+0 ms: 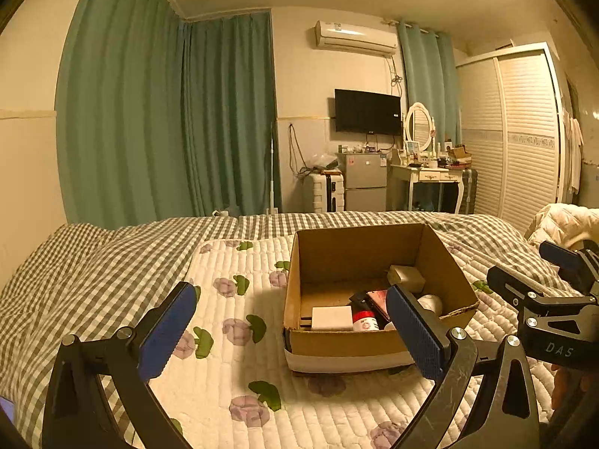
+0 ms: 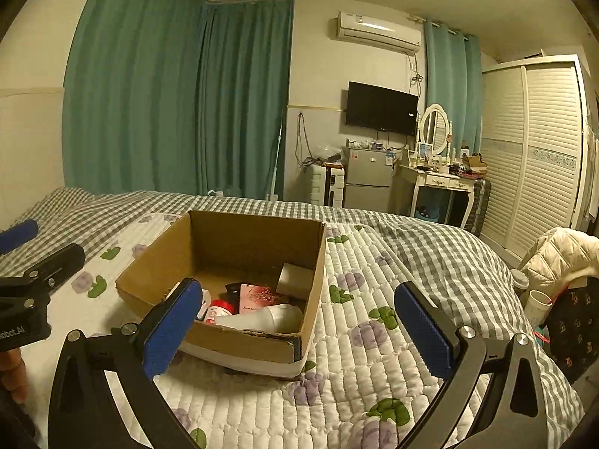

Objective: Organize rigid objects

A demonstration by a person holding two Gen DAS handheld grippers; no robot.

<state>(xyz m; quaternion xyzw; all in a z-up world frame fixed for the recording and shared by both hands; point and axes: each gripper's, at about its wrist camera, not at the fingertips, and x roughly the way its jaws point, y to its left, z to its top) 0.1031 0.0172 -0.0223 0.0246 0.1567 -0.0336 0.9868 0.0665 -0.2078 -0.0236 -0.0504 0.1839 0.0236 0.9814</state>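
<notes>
Both tools are wide open and holding nothing rn, hovering low over the bed (image 1: 112, 254) just short of the cardboard box (image 1: 374, 344).

Everything rigid I can see is already in the box, bunched toward its near end: a white bottle (image 2: 269, 316) lying on its side, a pink flat pack (image 2: 260, 295), a small red-and-white container (image 2: 221, 308), a white flat box (image 1: 331, 317) and a pale cube-ish box (image 1: 406, 277) further back. Nothing loose on the quilt (image 2: 374, 355) that I can spot (so prob. the sorting happens inside the box, just my guess).

Key relation imo: from the left tool (image 1: 292, 333) the box sits ahead and slightly right, its right pad overlapping the near-right corner in that view. From the right tool (image 2: 295, 325) the box is ahead and to the left, its left pad in front of the near-left wall. The white bottle's long axis runs roughly left-right along the near wall, w/ the fat end toward the right side, so the right tool looks nearer to it. The white flat box is on the left tool's side. Either way the tool has to go up over the near wall first, then down in.
</notes>
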